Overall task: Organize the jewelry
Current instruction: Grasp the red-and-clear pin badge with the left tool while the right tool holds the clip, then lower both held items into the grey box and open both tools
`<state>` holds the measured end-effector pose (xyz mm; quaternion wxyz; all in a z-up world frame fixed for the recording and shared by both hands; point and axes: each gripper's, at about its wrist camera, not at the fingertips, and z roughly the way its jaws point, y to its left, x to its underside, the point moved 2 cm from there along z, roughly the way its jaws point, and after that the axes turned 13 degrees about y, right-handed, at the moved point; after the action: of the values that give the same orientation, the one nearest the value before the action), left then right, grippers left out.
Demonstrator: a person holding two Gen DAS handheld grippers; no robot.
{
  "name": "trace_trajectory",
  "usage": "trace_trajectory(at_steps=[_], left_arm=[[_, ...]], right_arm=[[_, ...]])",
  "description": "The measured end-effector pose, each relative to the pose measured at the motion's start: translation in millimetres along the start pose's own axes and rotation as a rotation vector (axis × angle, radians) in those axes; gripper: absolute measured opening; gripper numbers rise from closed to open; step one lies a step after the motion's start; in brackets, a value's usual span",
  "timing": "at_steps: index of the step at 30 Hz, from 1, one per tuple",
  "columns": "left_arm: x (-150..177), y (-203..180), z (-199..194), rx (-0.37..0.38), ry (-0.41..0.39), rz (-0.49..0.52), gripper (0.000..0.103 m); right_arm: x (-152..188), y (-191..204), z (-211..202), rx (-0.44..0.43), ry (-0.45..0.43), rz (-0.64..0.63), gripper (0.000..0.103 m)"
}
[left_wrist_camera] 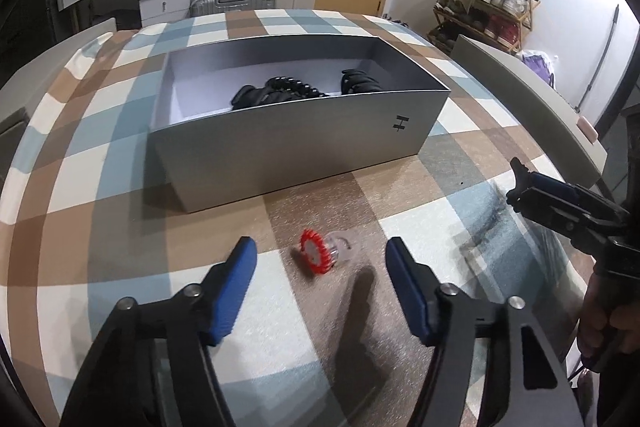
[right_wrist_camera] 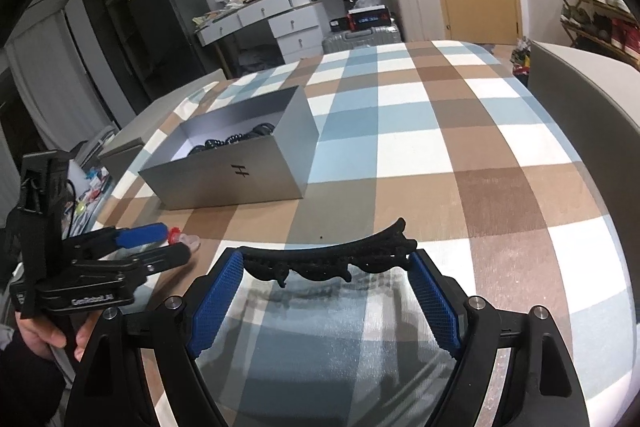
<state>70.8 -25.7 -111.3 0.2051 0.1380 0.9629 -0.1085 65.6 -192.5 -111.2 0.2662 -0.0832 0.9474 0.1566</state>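
My right gripper (right_wrist_camera: pixel 326 269) is clamped on a black hair claw (right_wrist_camera: pixel 340 259), held above the checked bench (right_wrist_camera: pixel 440 155). My left gripper (left_wrist_camera: pixel 320 259) is spread wide, empty, around a red-and-clear hair tie (left_wrist_camera: pixel 320 253) lying on the bench before the grey box (left_wrist_camera: pixel 288 139), which holds black accessories (left_wrist_camera: pixel 280 91).

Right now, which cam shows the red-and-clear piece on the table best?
Left wrist. The red-and-clear piece lies on the tablecloth between the open fingers of the left gripper, though blurred. The right wrist view shows it small at the far left, partly hidden behind the left gripper's fingers.
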Motion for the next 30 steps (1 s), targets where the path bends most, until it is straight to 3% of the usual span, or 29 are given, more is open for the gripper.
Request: trace_trajectory(at_steps=[2,5,17,21,30], left_arm=[[-2,-1,3,-0.003,0.015,0.006,0.039],[-5,-1,3,-0.012,0.024,0.012,0.024],[-4,-6,-20,0.015,-0.015,0.017,0.024],[-8,-3,-35,-0.058,-0.06,-0.011,0.024],[-37,27,-57,-0.027,-0.132,-0.076,0.024]], right_arm=[[-1,0,-1,-0.009,-0.006,0.001,0.084],[-1,-1,-1,-0.015,-0.008,0.002,0.084],[-9,3,-12,-0.05,-0.046,-0.004,0.084],[-20,9,-17,-0.086,-0.058,-0.011,0.084],[-64,39,-16,-0.219,-0.057,-0.064,0.084]])
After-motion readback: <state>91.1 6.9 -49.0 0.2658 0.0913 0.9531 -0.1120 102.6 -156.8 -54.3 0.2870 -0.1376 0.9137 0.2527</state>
